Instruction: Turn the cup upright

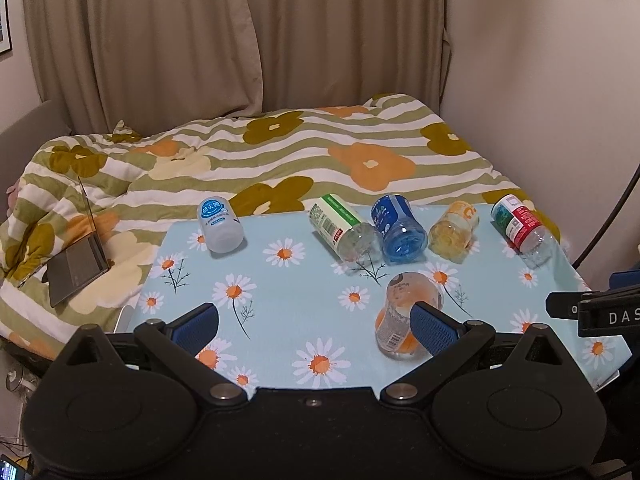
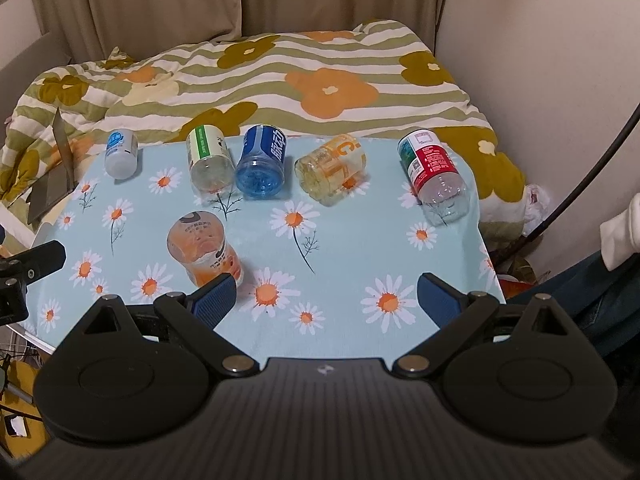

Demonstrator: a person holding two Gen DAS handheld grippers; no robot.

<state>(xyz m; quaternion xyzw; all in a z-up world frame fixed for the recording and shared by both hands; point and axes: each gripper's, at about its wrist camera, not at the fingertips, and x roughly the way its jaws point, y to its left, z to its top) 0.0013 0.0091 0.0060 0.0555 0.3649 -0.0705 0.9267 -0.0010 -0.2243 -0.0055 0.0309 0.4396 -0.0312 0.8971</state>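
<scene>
Several cut-bottle cups lie on their sides on the daisy tablecloth (image 1: pixel 280 300). An orange-label cup (image 1: pixel 404 316) (image 2: pixel 204 246) lies nearest me. Along the far edge lie a white cup (image 1: pixel 220 226) (image 2: pixel 120 154), a green-label cup (image 1: pixel 342 226) (image 2: pixel 210 160), a blue cup (image 1: pixel 398 228) (image 2: pixel 262 166), a yellow cup (image 1: pixel 454 232) (image 2: pixel 330 168) and a red-label cup (image 1: pixel 522 228) (image 2: pixel 434 172). My left gripper (image 1: pixel 316 324) is open; its right finger overlaps the orange cup. My right gripper (image 2: pixel 326 300) is open and empty, to the right of the orange cup.
A flowered quilt (image 1: pixel 280 152) covers the bed behind the table. A laptop (image 1: pixel 78 260) stands open on the quilt at the left. Curtains (image 1: pixel 240 40) and a wall close the back. A dark cable (image 2: pixel 580 184) runs down the right side. The right gripper's body (image 1: pixel 600 308) shows at the left wrist view's right edge.
</scene>
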